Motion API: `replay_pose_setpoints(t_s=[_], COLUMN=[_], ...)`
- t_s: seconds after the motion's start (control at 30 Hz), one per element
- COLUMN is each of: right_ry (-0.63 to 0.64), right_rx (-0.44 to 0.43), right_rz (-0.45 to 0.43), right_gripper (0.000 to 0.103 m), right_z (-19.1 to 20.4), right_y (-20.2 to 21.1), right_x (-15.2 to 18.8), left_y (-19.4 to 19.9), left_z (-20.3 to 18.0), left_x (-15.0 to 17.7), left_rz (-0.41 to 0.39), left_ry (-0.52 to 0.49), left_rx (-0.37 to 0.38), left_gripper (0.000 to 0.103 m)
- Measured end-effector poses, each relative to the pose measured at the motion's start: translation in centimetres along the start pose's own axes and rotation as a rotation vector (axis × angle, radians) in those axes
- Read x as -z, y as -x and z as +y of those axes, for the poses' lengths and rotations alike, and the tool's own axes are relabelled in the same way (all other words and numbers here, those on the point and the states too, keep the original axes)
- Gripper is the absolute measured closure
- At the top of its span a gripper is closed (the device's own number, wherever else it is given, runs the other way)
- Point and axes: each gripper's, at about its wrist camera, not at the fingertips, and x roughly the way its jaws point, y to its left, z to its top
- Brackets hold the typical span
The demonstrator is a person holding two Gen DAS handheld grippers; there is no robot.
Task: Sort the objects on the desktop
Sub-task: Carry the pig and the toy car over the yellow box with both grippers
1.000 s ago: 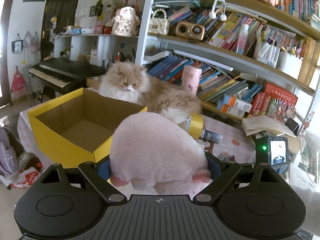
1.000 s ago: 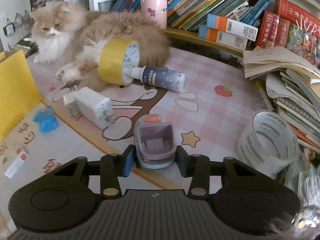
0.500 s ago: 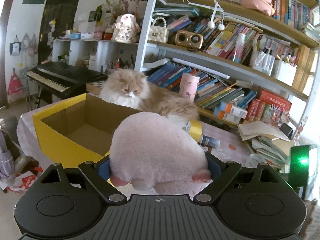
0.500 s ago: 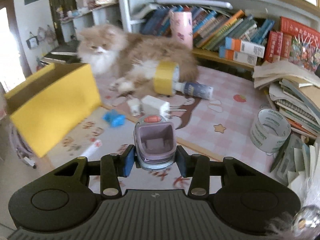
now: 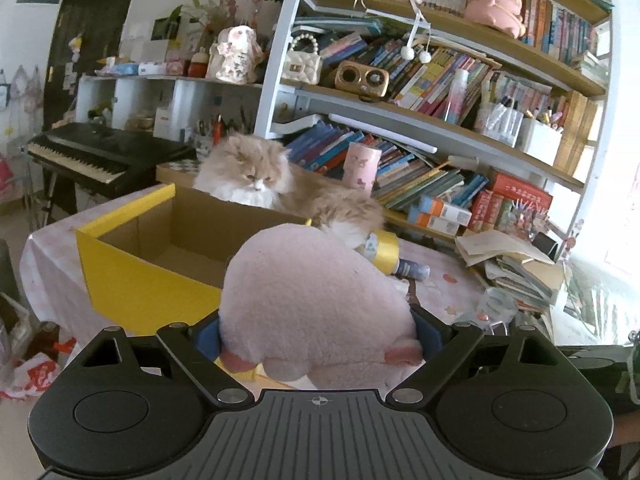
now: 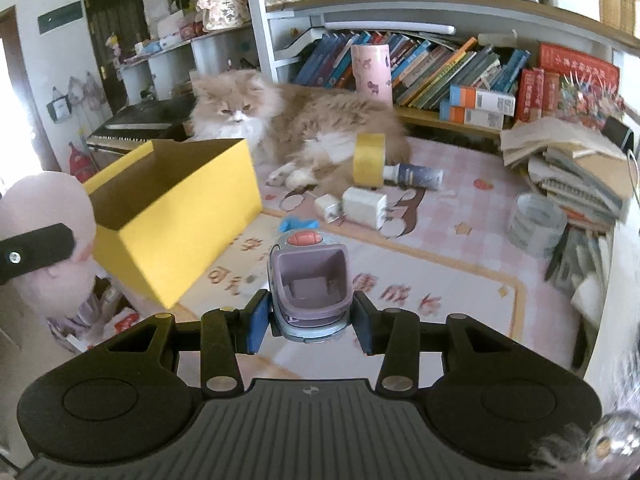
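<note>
A: Left first. The left gripper is clamped on a pink plush toy, blue pads squeezing its sides. The toy is off the table, in front of the yellow cardboard box.

B: Why there?

A: My read: the box is the sorting bin, open top, nothing visible inside, so the plush is lined up to be dropped in. It isn't over the opening yet; it sits at the near right corner.

B: Middle of the table?

A: A long-haired cat lies behind the box, touching a yellow tape roll. A dark spray bottle pokes out of that roll, and a white charger lies just in front. A small blue item lies near the box, too small to identify. All unsorted.

B: Right side?

A: The right gripper is closed on a small purple-grey gadget with a red button, held clear of the mat. It's probably also headed for the box, which lies off to its left. A clear tape roll stands by the book stack at far right.

B: Risk?

A: Two loads and one opening, so the arms could collide. The cat is close to the box.
</note>
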Motion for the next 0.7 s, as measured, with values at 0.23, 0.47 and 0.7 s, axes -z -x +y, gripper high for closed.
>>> replay_pose_setpoints(t_s=[0.23,0.47,0.7], right_ry=[0.009,0.03,0.038], right_rx=[0.016,0.028,0.021], right_rz=[0.012,0.04,0.061], right_gripper=[0.063,0.063,0.063], right_z=[6.3,12.5,17.6], right_y=[1.1,2.3,3.0], right_x=[2.3,5.2,7.7], left_y=[2.7,5.6,8.0], left_z=[4.5,8.5,11.8], left_x=[0.6,1.9,2.9], left_rz=[0.015,0.017,0.047], left_ry=[0.007,0.006,0.002], left_rx=[0.023,0.045,0.06], left_gripper=[0.011,0.011,0.011])
